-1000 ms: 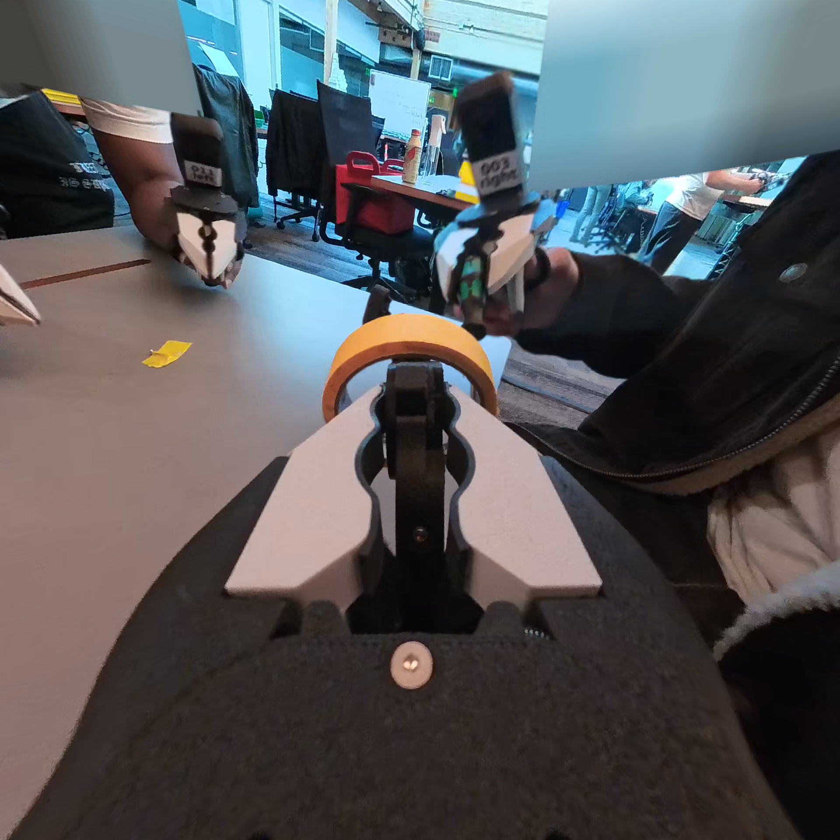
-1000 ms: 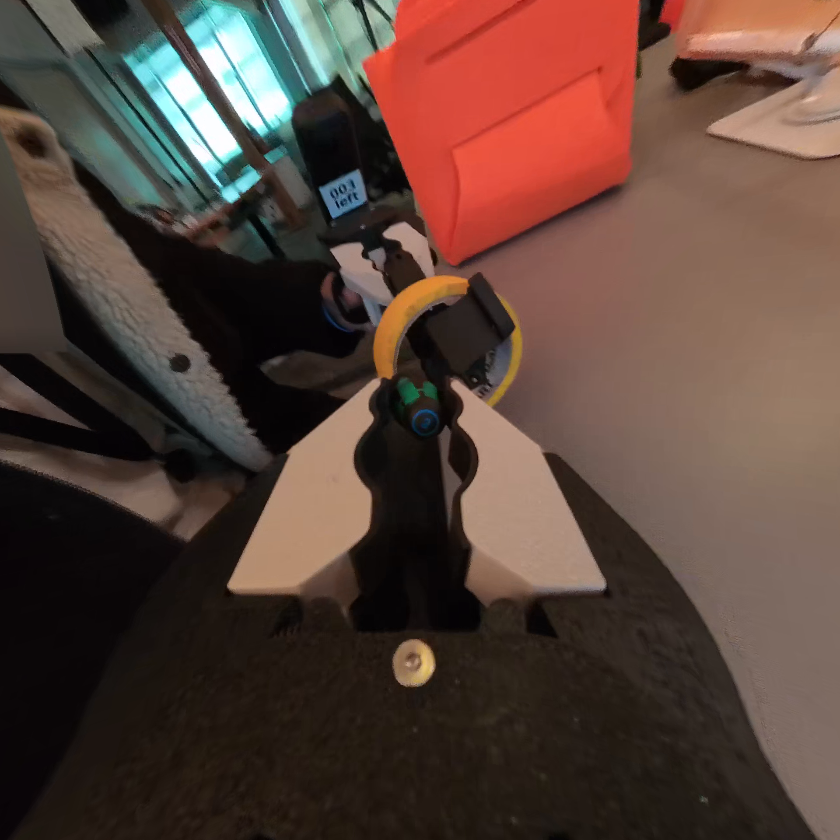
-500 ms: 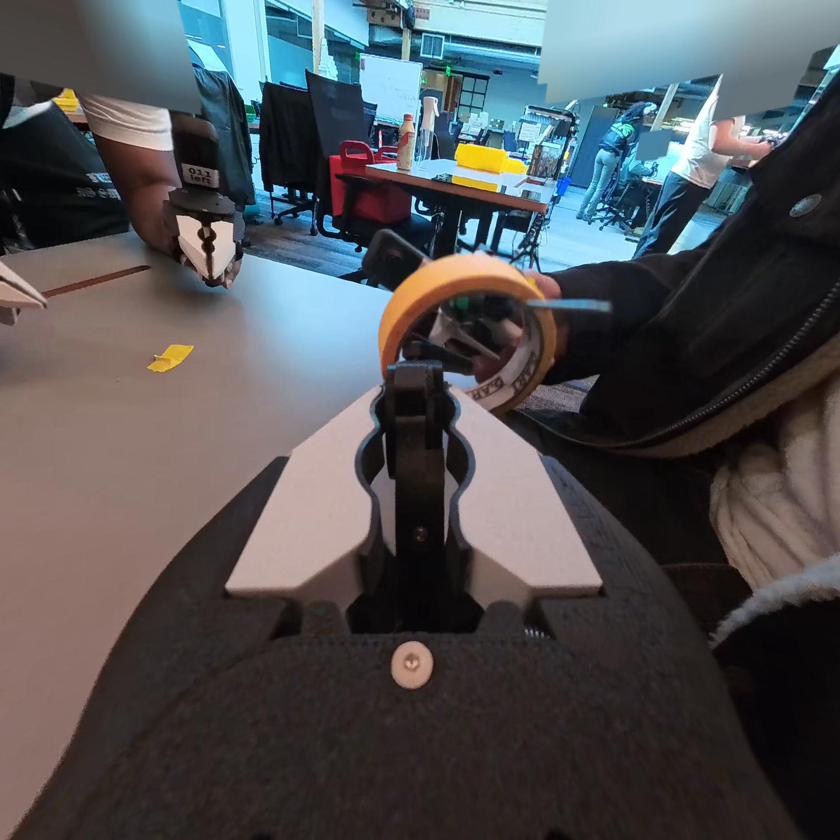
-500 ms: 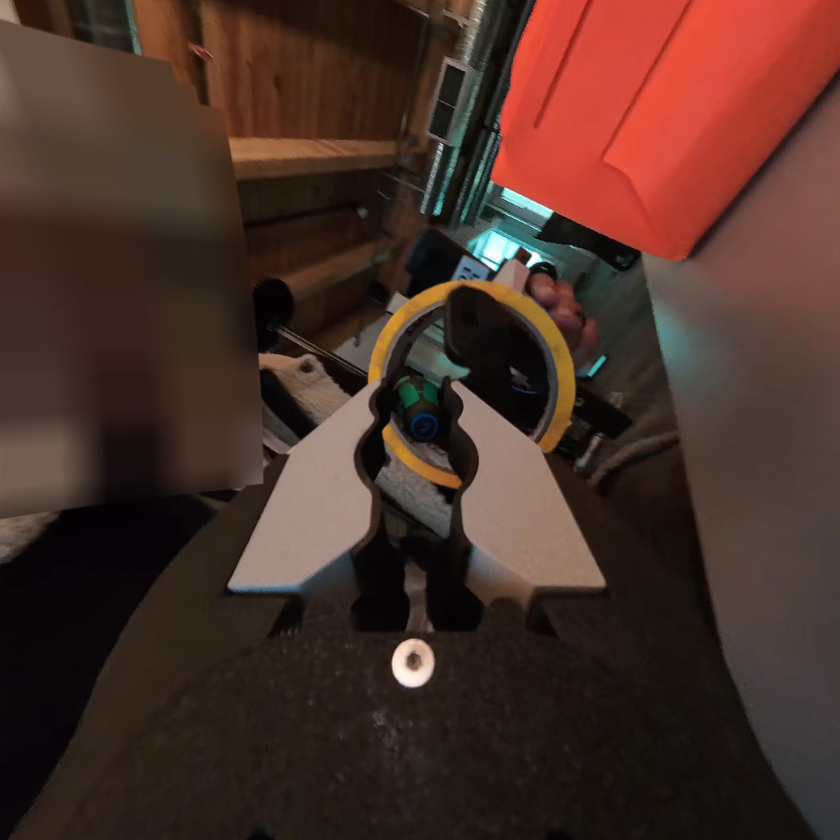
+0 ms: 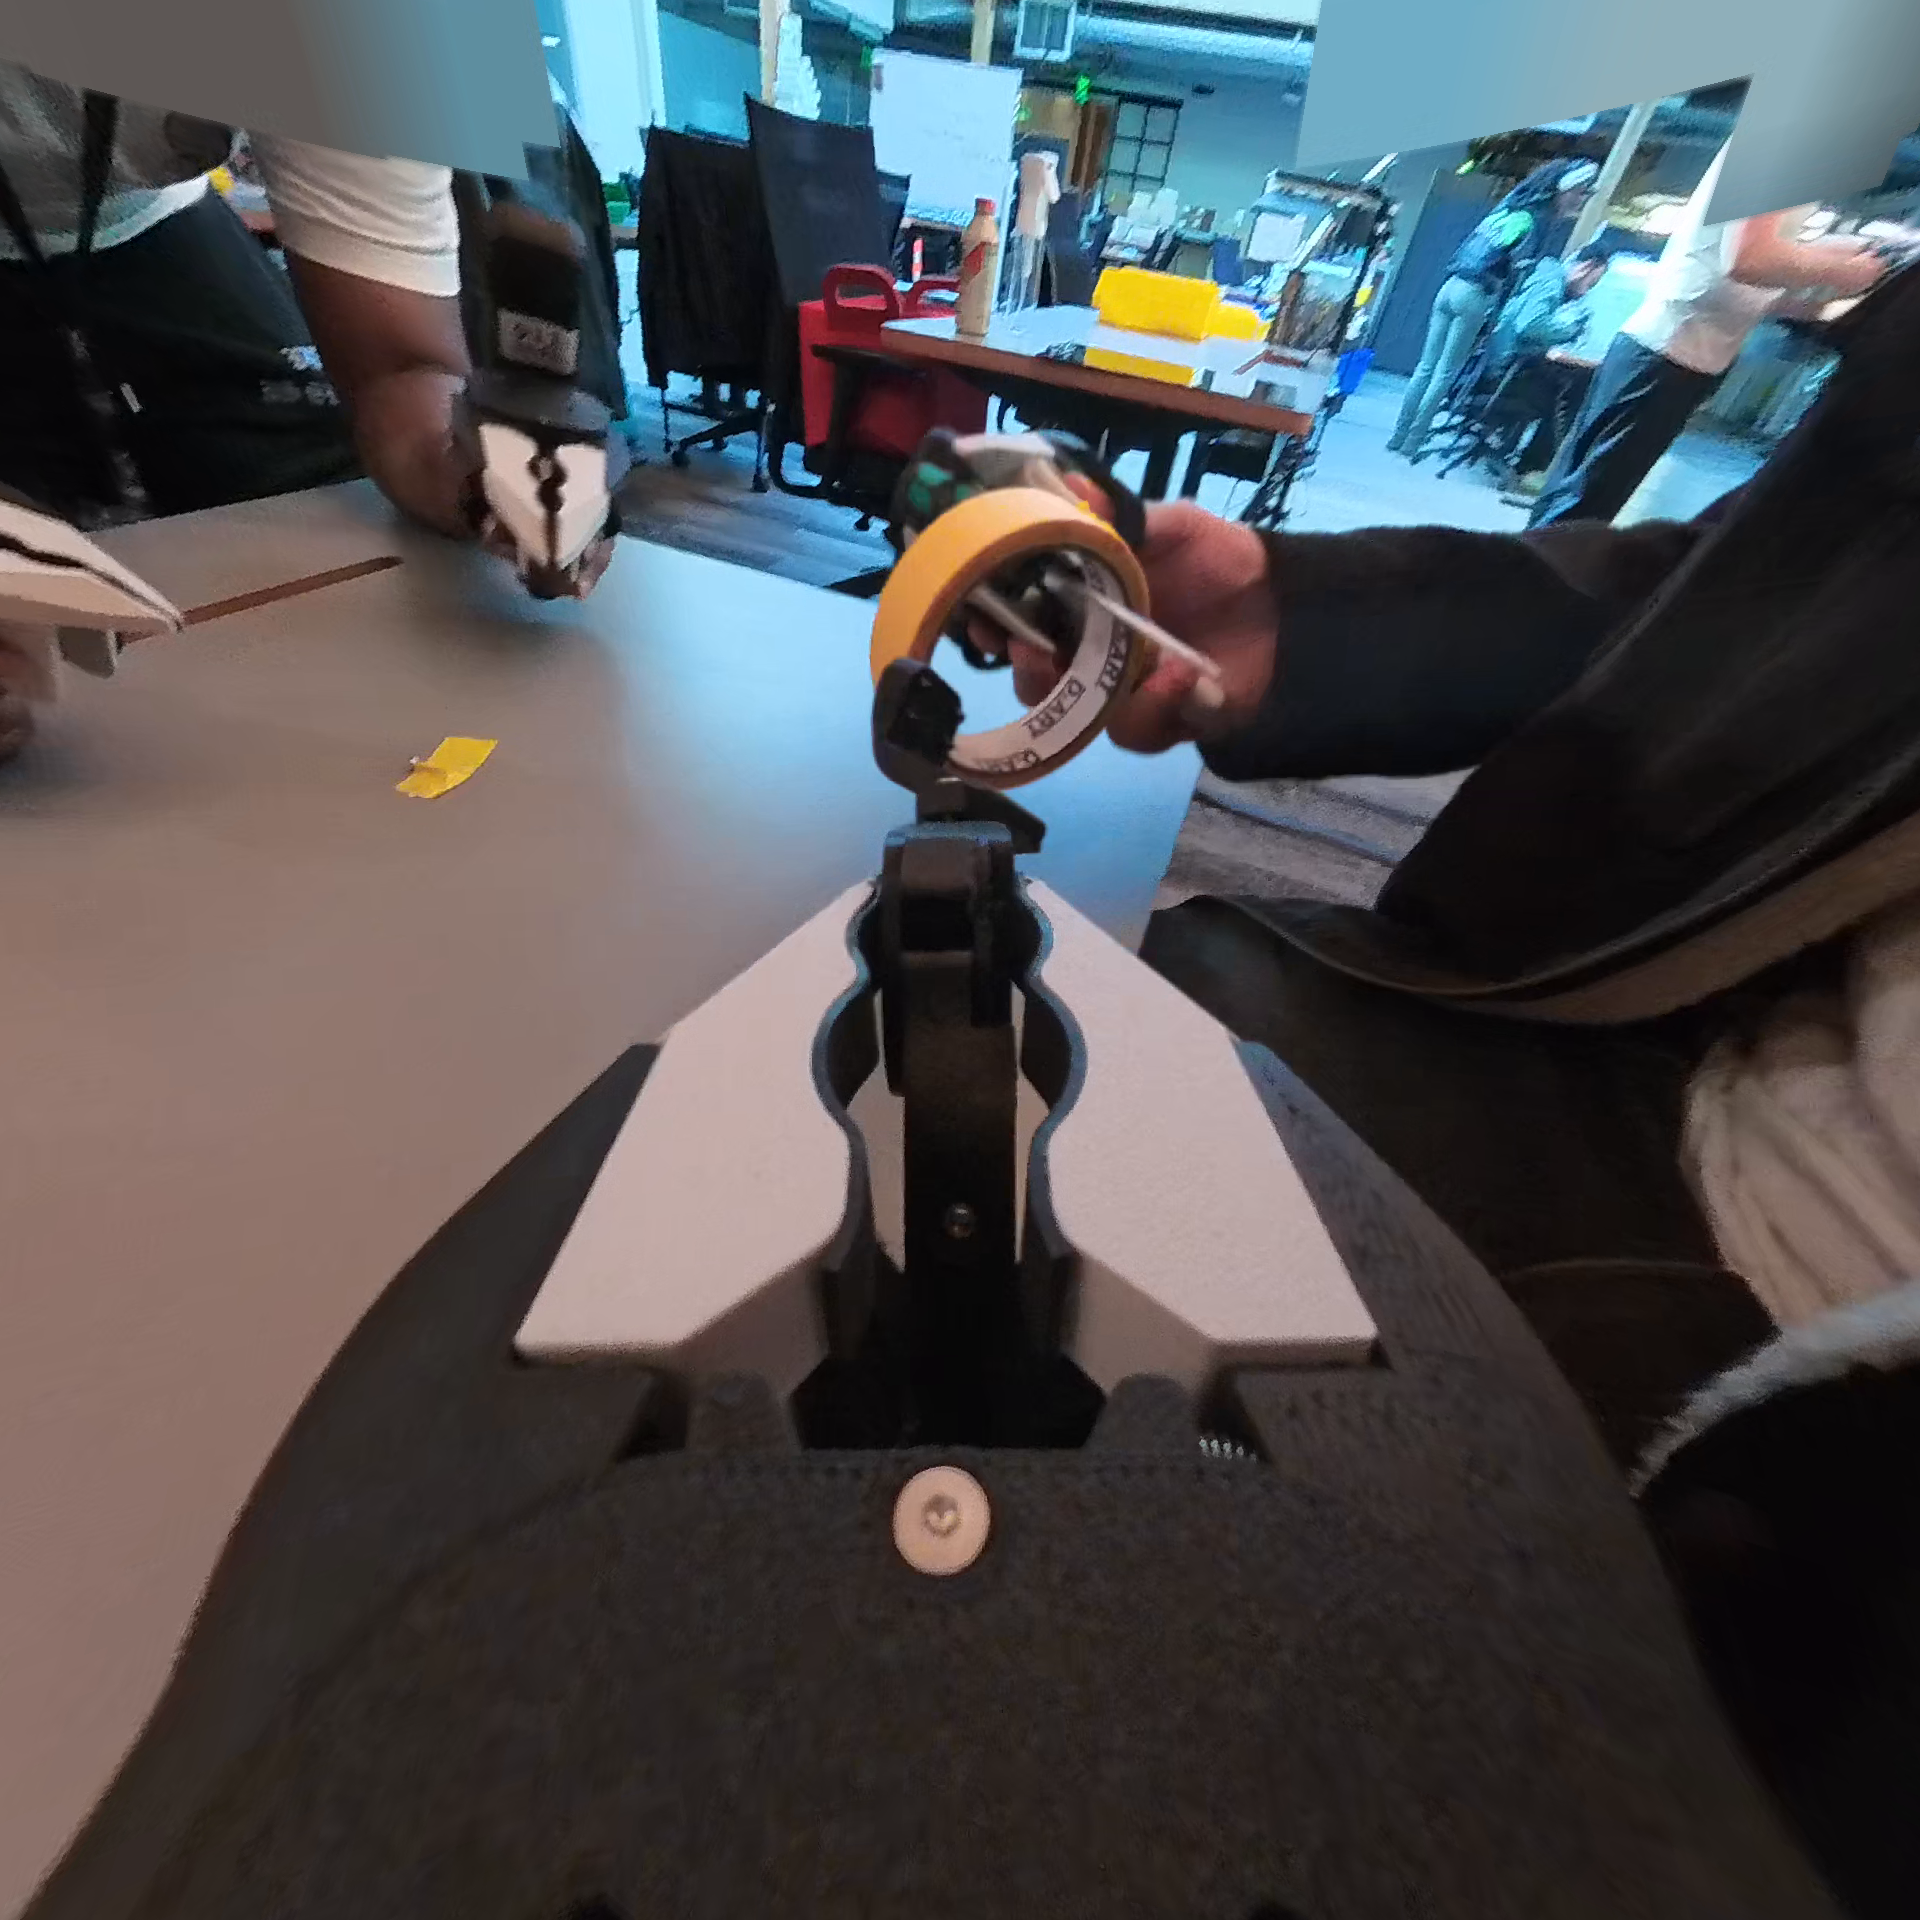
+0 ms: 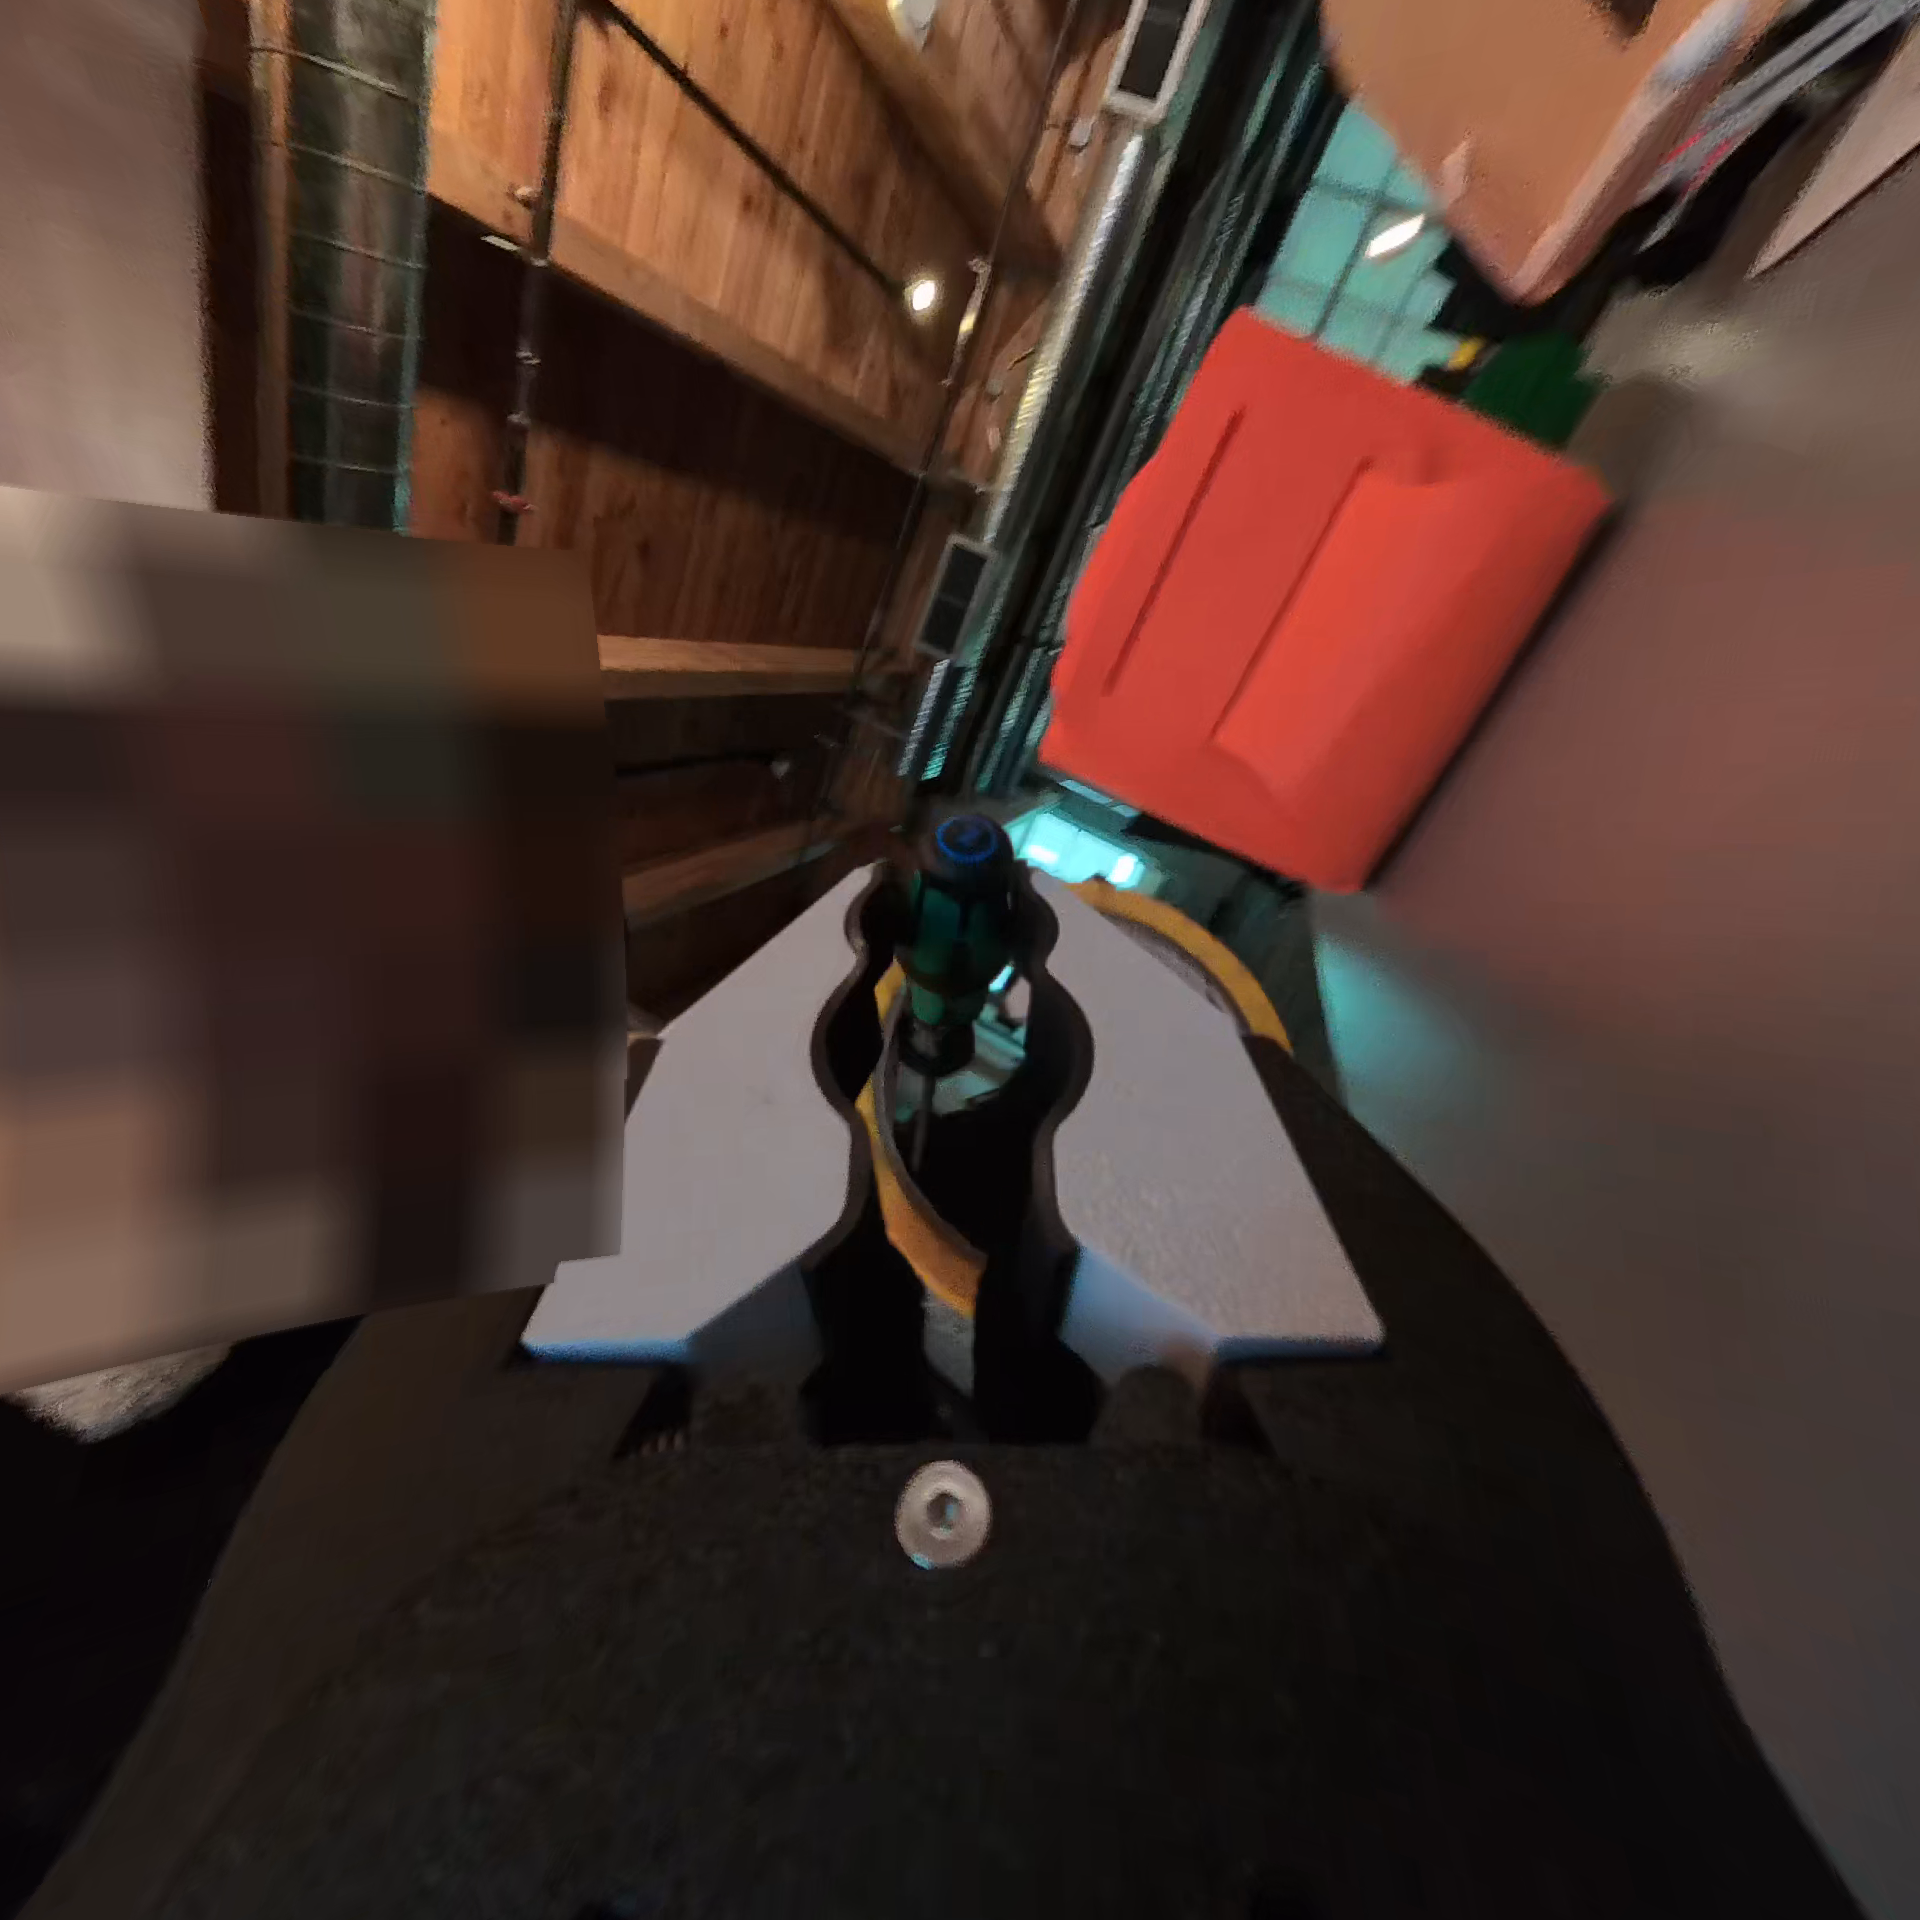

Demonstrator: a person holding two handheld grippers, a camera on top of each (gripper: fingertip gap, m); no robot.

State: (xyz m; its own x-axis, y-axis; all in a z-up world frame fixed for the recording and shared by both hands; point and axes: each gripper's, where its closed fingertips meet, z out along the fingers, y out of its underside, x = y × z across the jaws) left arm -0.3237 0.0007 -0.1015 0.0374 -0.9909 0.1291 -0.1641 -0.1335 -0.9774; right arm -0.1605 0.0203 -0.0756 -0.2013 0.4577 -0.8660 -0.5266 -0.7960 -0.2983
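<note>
Gripping a black clip (image 5: 914, 717), the left gripper (image 5: 951, 862) holds it pinched onto the yellow tape roll (image 5: 1008, 634) off the grey table's (image 5: 312, 935) right edge. The right gripper (image 6: 951, 925) is clamped on a green screwdriver (image 6: 951, 935), seemingly threaded through the roll.

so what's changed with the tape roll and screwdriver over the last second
The yellow tape roll turned from edge-on to face-on and rose clear of the left gripper. The right gripper swung round, and the screwdriver now passes through the roll, its shaft poking out. Unchanged: the left gripper shut on the black clamp holding the roll, and the yellow tape scrap on the grey table.
</note>
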